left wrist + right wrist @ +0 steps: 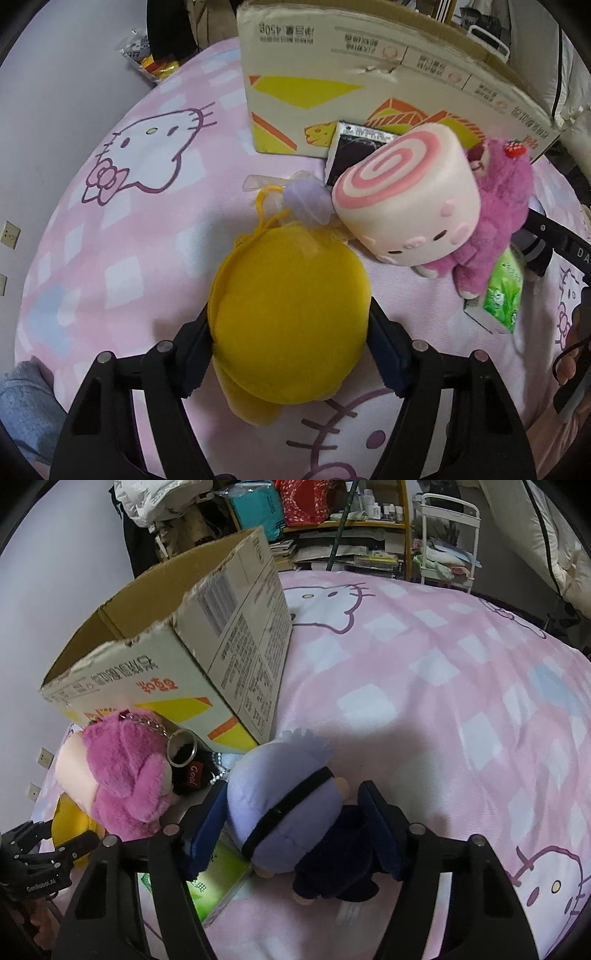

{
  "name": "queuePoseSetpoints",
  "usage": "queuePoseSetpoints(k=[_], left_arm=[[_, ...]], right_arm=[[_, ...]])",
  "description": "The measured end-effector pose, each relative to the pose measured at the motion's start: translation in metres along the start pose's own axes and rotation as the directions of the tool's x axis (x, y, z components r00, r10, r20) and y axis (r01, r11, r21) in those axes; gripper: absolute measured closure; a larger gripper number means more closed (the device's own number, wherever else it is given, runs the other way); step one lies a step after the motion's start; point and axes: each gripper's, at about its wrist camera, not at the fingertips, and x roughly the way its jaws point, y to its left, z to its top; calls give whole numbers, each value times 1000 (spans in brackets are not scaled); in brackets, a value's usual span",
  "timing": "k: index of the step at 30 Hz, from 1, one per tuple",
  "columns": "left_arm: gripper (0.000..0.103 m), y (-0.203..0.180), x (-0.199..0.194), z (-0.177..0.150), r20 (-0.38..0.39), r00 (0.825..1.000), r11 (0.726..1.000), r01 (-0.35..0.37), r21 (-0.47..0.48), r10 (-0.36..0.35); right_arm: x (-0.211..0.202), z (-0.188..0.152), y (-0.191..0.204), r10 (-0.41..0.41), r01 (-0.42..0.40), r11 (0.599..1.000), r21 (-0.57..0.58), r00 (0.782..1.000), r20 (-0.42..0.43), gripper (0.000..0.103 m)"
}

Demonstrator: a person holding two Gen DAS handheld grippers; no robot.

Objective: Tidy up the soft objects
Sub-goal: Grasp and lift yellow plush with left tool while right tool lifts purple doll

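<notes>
My left gripper (290, 328) is shut on a round yellow plush (288, 314) over the pink bed. Beyond it lie a lilac pouch (306, 199), a pink-swirl roll cushion (406, 192) and a magenta bear (498, 206). My right gripper (295, 812) has its pads on either side of a lavender-haired doll in dark clothes (291, 812); whether they press it does not show. The magenta bear (125, 775) lies to its left, with a keyring. An open cardboard box (177, 657) stands behind; it also shows in the left wrist view (369, 74).
A green tissue pack (502, 295) lies by the bear and under the right gripper (218, 882). A dark flat packet (354, 147) leans on the box. The Hello Kitty bedspread (443, 701) spreads to the right. Shelves and a cart stand behind the bed.
</notes>
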Motion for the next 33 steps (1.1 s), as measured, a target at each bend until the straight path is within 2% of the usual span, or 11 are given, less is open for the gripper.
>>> queuePoseSetpoints(k=[2, 3, 11, 18, 23, 24, 27, 30, 33], left_arm=[[30, -2, -8, -3, 19, 1000, 1000, -6, 5, 6], [30, -3, -10, -4, 25, 1000, 1000, -6, 6, 5], [30, 3, -19, -9, 44, 999, 1000, 7, -15, -6], [30, 7, -39, -15, 97, 995, 1000, 15, -26, -13], [30, 8, -65, -21, 191, 982, 999, 18, -32, -12], [30, 8, -70, -22, 212, 977, 999, 18, -32, -10], [30, 10, -88, -26, 314, 949, 999, 3, -32, 7], [30, 9, -111, -32, 418, 908, 999, -26, -38, 39], [30, 10, -128, -34, 494, 867, 998, -54, -39, 66]], right_arm=[[-3, 0, -1, -4, 4, 1000, 1, 1000, 6, 32], [-5, 0, 0, 3, -3, 1000, 1, 1000, 11, 45], [-11, -1, 0, 6, -6, 1000, 7, 1000, 21, 45], [-48, -1, 9, 17, -15, 1000, -13, 990, 140, 45], [-75, -3, 13, 54, -51, 999, -16, 975, 215, 45], [-78, -3, 14, 56, -53, 998, -19, 972, 228, 45], [-95, -5, 18, 80, -77, 997, -24, 954, 288, 45], [-118, -7, 21, 116, -110, 993, -39, 915, 386, 45], [-137, -9, 28, 127, -109, 992, -66, 881, 455, 45]])
